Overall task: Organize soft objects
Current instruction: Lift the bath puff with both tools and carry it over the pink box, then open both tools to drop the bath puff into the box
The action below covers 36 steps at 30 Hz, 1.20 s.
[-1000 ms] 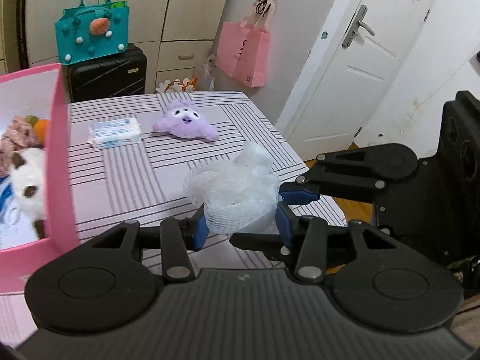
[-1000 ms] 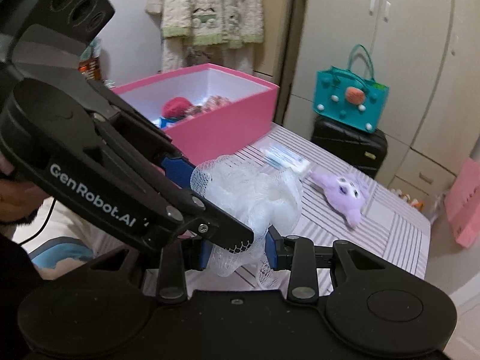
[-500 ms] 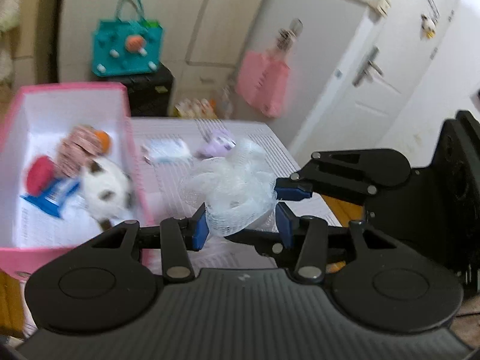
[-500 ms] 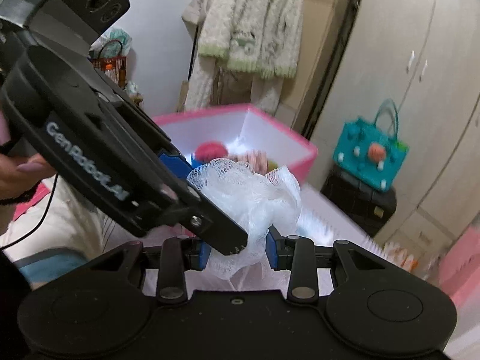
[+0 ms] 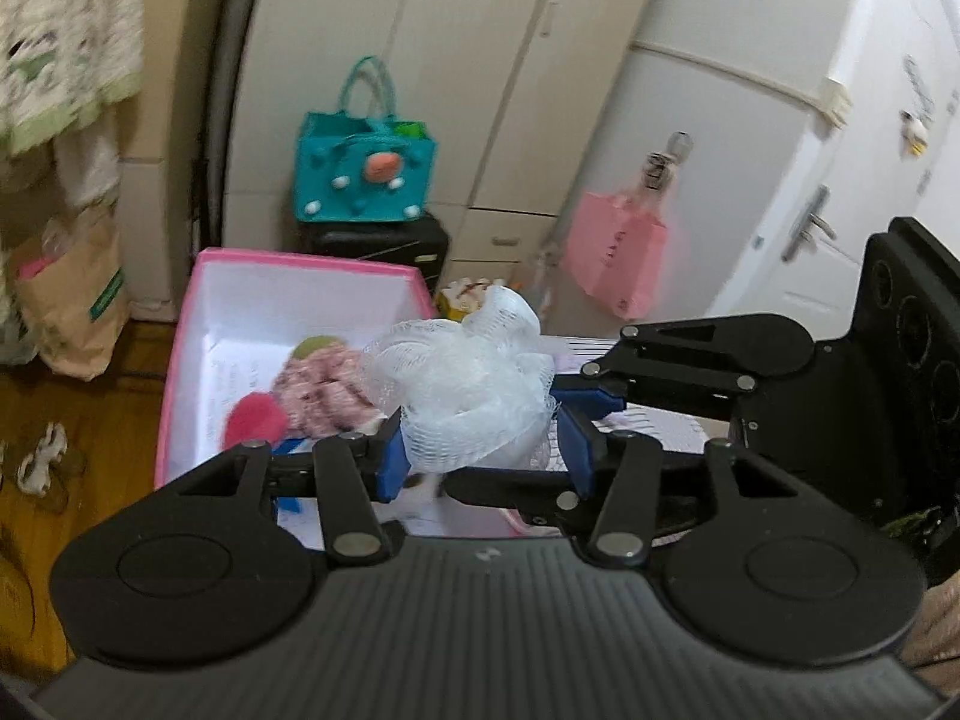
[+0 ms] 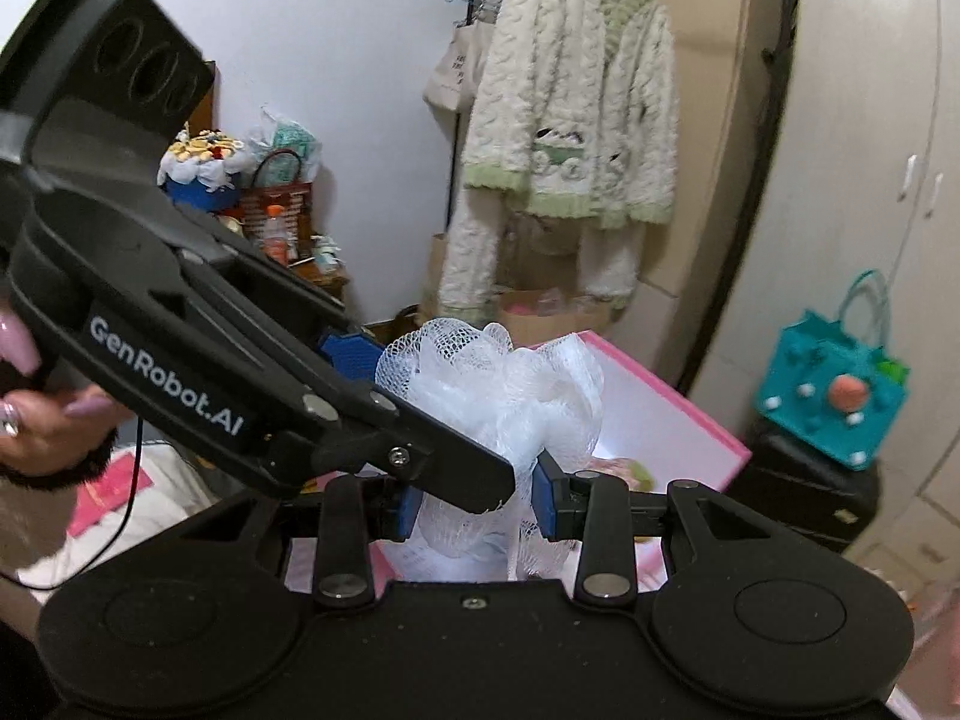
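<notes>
White mesh pouf (image 5: 462, 384), crumpled and netted, is pinched by both tongs from opposite sides. Left gripper (image 5: 483, 450) jaws are opening, blue pads still at the mesh; right gripper (image 6: 474, 501) is clamped on it. Below and beyond the tips a pink box (image 5: 300, 270) is seen, knitted and plush items inside.

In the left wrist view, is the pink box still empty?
No: the pink box already holds a pink-and-white knitted soft item and a red one, seen behind the white mesh bath pouf.
</notes>
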Motion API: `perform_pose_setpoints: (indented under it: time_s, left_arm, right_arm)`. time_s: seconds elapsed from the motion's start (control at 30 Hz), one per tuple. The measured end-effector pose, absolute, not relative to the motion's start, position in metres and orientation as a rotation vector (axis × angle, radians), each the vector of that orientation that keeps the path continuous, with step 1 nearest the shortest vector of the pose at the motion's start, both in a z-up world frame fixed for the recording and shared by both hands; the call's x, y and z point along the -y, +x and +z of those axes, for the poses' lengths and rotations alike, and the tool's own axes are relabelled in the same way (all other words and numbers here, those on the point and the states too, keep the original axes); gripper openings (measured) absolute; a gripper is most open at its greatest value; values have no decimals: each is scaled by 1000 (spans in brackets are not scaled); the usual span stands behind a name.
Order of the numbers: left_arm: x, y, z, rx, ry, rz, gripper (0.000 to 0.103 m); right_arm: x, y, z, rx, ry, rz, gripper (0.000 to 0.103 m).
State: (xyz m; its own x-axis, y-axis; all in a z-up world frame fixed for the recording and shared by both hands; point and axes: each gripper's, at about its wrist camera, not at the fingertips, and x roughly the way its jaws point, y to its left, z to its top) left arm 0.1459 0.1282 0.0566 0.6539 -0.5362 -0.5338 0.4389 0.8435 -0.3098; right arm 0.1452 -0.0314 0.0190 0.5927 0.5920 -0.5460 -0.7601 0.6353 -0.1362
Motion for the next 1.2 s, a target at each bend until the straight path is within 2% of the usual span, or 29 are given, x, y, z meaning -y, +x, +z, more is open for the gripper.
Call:
perform_pose_setpoints:
  time_s: [0.4,0.57,0.83,0.93,1.2]
  left_arm:
    - [-158,213,-4,-868,-208,-431,48]
    - [-166,227,-24,-921,-214,-403,50]
    - [-164,231,-32,-987,-175,-381,55]
    - [-163,226,-24,-953,-130,-357,58]
    - [-161,208,2,-897,-59,-335,63]
  right_arm:
    - [7,217,-43,-783,-202,913,41]
    - [-2,232,-60,-860,-221,922,44]
    - [-4,235,-62,-885,-326,861,51]
    - [3,230,-53,-862,-336,863,59]
    - [23,211,-22,-816,-321,866,59]
